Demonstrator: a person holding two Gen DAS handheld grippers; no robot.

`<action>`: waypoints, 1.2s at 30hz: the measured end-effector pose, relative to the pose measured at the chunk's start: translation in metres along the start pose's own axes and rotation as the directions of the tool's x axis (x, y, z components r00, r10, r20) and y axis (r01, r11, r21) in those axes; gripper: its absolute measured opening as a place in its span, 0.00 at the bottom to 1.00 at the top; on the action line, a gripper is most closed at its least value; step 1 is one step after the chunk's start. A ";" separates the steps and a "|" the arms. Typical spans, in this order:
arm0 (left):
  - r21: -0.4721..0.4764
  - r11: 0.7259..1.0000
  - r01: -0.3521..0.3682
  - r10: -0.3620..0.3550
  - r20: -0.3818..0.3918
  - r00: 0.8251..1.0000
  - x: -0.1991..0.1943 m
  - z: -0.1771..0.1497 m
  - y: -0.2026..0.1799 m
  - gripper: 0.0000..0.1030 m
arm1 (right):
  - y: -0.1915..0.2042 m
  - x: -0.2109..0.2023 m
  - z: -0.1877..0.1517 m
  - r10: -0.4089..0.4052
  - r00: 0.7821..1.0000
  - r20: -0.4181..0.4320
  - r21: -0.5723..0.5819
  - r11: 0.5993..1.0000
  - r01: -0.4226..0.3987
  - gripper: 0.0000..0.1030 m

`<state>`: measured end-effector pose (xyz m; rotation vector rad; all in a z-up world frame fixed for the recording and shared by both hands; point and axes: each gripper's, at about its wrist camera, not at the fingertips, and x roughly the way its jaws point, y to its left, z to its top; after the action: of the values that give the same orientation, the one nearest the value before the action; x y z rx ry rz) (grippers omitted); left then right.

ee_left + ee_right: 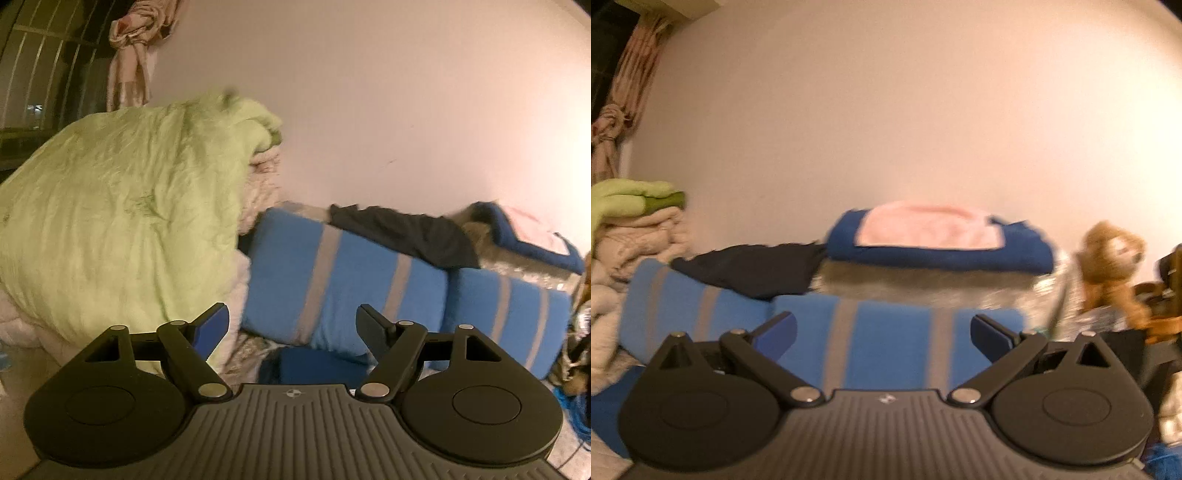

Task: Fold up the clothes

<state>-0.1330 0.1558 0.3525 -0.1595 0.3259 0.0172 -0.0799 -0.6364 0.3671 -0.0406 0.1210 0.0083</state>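
Neither tool has hold of any cloth. The left gripper (291,325) has its jaws spread wide with nothing between them, and the right gripper (882,332) is equally wide and empty.

Judging by how things lie, the folding is partly done. At twelve o'clock in the right wrist view a folded dark blue garment (938,251) with a folded pale pink cloth (927,225) on top sits as a tidy stack. A crumpled black garment (753,269), at ten o'clock there and one o'clock in the left view, lies loose across the blue pillows with grey stripes (343,280) and probably remains to be folded.

The surface looks like a bed, blurred here. A rumpled lime-green quilt (122,210) over beige bedding (635,236) fills nine to ten o'clock. A brown plush toy (1112,258) sits at three o'clock. Behind is a plain pale wall (886,110), with a tied patterned curtain (129,55) at eleven o'clock.
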 end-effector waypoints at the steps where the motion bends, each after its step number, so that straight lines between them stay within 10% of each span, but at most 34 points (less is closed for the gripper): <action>1: 0.001 1.000 0.015 -0.015 0.000 1.000 -0.002 -0.002 -0.002 0.74 | -0.011 -0.009 -0.001 -0.026 1.000 0.002 -0.029 0.999 0.026 1.00; 8: 0.073 0.991 0.110 -0.103 -0.087 0.991 -0.010 -0.036 -0.024 0.74 | -0.062 -0.057 -0.036 -0.121 0.989 -0.079 -0.200 0.974 0.103 1.00; 21: 0.142 0.974 0.175 -0.141 -0.221 0.965 -0.022 -0.090 -0.034 0.74 | -0.133 -0.146 -0.113 -0.140 0.949 -0.283 -0.149 0.984 0.101 1.00; 36: 0.162 0.980 0.119 -0.038 -0.434 0.900 0.058 -0.191 -0.046 0.74 | -0.108 -0.082 -0.311 -0.071 0.825 -0.561 -0.013 0.997 0.078 1.00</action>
<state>-0.1372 0.0799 0.1623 0.0113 0.7609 -0.1309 -0.1975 -0.7578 0.0733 -0.0363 0.7149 -0.0843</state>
